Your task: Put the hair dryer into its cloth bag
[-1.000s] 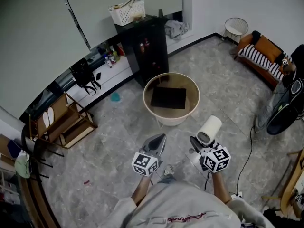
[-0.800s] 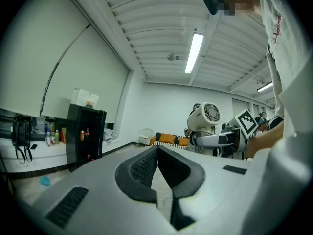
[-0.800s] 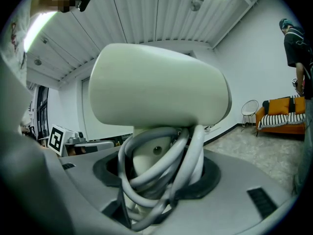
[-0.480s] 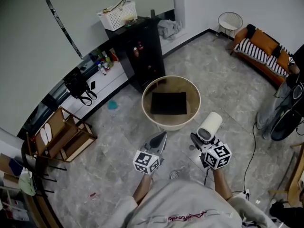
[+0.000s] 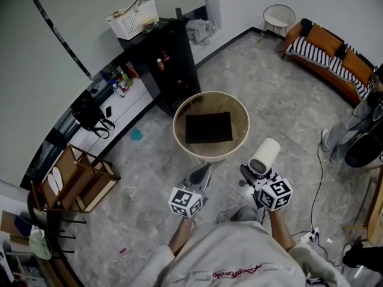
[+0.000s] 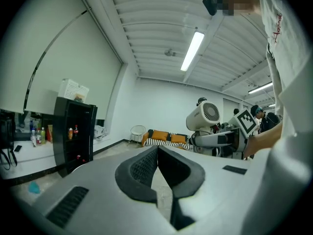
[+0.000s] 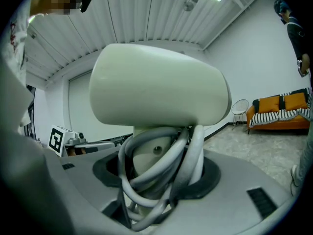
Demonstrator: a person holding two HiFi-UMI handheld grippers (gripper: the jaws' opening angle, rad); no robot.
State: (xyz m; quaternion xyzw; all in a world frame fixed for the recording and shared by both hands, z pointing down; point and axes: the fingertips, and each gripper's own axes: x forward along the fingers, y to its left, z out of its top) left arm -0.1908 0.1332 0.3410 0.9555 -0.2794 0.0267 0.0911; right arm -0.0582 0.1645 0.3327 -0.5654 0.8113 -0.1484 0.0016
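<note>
One hair dryer (image 7: 159,89), handle (image 7: 146,163) cord-wrapped (half hidden), in right hand-held gripper (image 7: 159,177).

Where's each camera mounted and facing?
Head view: on the person's head, steeply down at the black cloth bag on the round beige table; forearms, left claw, right claw show.
Left gripper view: on the left claw, level toward the orange striped sofa; shirt at right.
Right gripper view: on the right claw, at the white hair dryer it grips; shirt at left.
All share the hair dryer.
</note>
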